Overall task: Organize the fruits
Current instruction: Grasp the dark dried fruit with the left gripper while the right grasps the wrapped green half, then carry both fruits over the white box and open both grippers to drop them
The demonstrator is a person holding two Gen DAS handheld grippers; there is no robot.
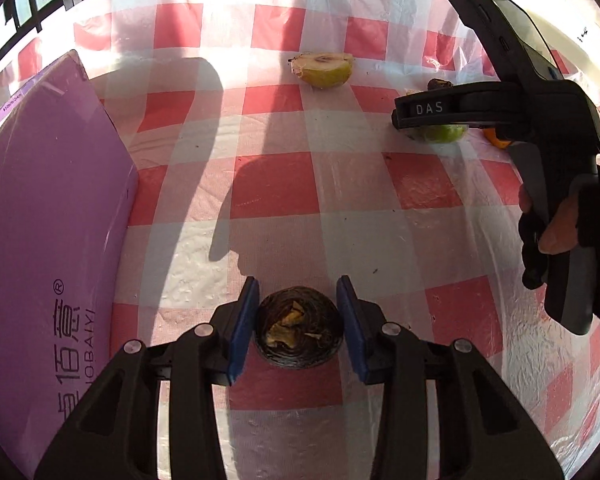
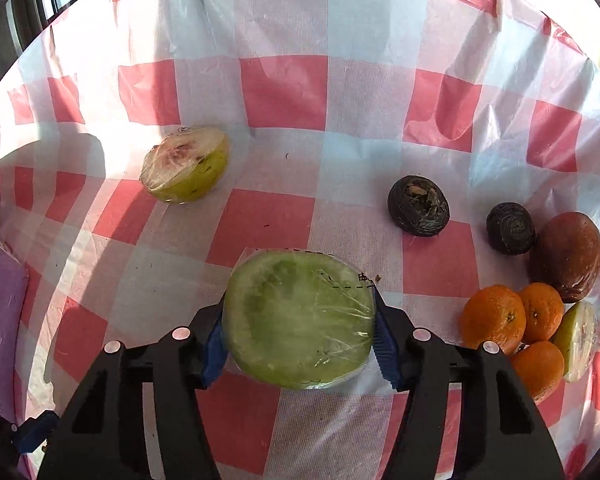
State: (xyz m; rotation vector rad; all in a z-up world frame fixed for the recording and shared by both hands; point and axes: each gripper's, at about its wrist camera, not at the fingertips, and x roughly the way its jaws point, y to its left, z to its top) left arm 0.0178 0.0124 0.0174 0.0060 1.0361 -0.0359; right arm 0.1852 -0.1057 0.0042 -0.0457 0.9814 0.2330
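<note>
In the left wrist view my left gripper (image 1: 299, 304) is shut on a dark, wrinkled round fruit (image 1: 299, 332), with a blue pad against each side. In the right wrist view a film-wrapped green fruit half (image 2: 298, 320) lies cut face up, and my right gripper (image 2: 299, 316) is shut on it, pads pressing both edges. The left view also shows the right gripper (image 1: 424, 120) from the side, with the green half (image 1: 444, 133) under its fingers. A wrapped yellow-green fruit half (image 1: 324, 70) (image 2: 186, 166) lies alone on the red-and-white checked cloth (image 2: 280, 92).
At the right lie two dark round fruits (image 2: 418, 206) (image 2: 510, 228), a brown-red fruit (image 2: 566, 256), three oranges (image 2: 494, 318) and a wrapped pale slice (image 2: 580, 340). A purple box (image 1: 40, 220) stands at the left edge. A person's gloved hand (image 1: 556, 232) holds the right gripper.
</note>
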